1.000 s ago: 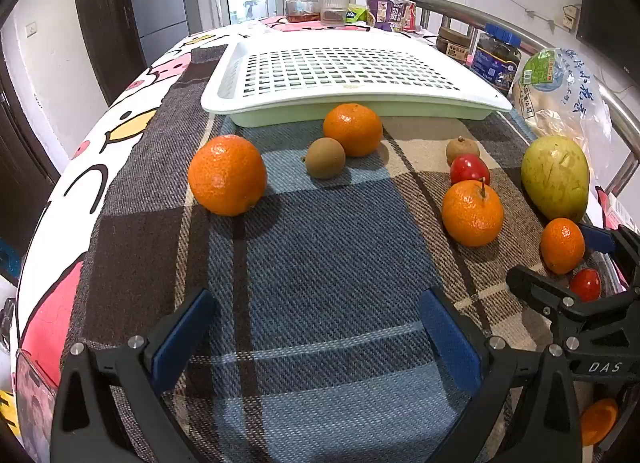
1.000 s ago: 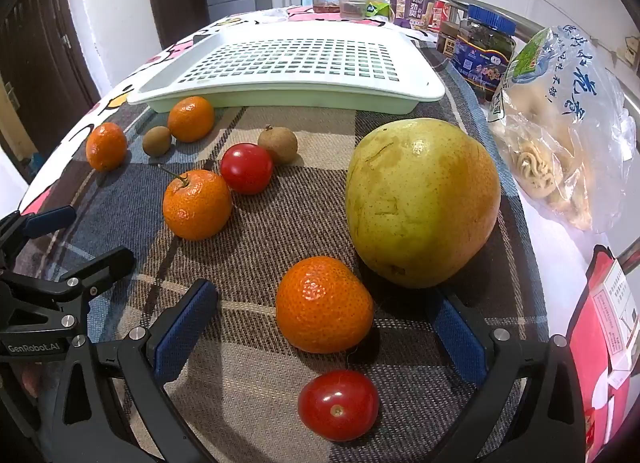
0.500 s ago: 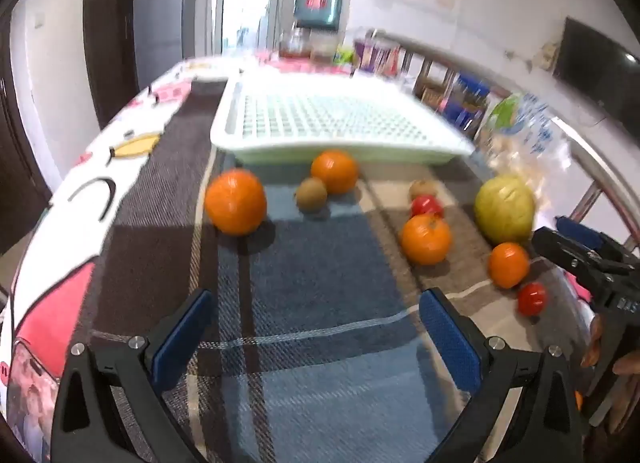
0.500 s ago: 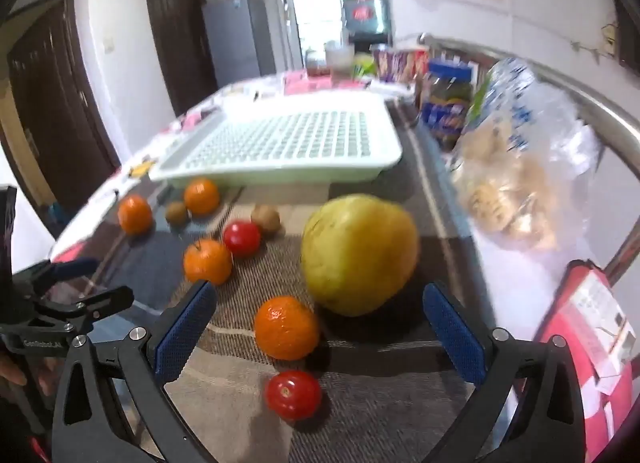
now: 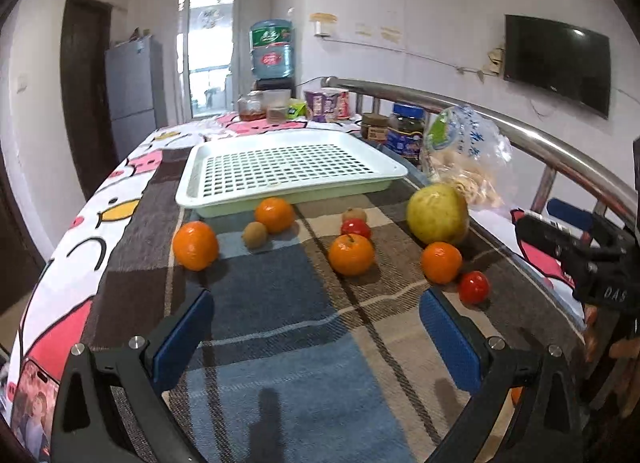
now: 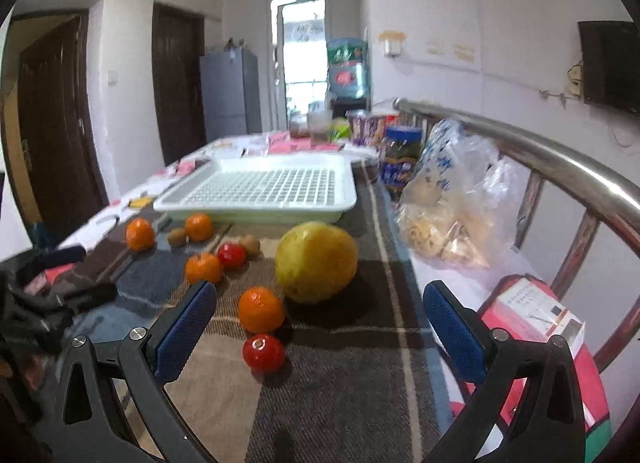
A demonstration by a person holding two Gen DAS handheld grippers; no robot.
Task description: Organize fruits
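Nothing is sitting in the perforated tray point(image 5: 288, 167) yet, so the sorting is judged to be at its very start, with every fruit lying loose on the plaid cloth point(image 5: 280, 323) covering the bench. Both claws are hanging above the near edge: the left claw point(image 5: 316, 335) is gaping wide and holding nothing, and the right claw point(image 6: 320, 327) is spread just as wide and equally empty.

Counting the fruit: four oranges, with one far left point(image 5: 195, 245), one just before the tray point(image 5: 275, 215), one with a stem in the middle point(image 5: 351, 254) and one beside the big fruit point(image 5: 441, 262). Two red tomatoes are lying there, one behind the stemmed orange point(image 5: 356, 227) and one nearest the right claw point(image 6: 263, 353). Two brown kiwis are resting near the tray point(image 5: 255, 234) point(image 5: 354, 215). One large yellow-green pear point(image 6: 316, 261) is sitting to the right.

The next move is probably calling for one claw to descend over a near fruit, likely the front tomato or the orange behind it, centre it between the pads, and squeeze gently before carrying it to the tray.
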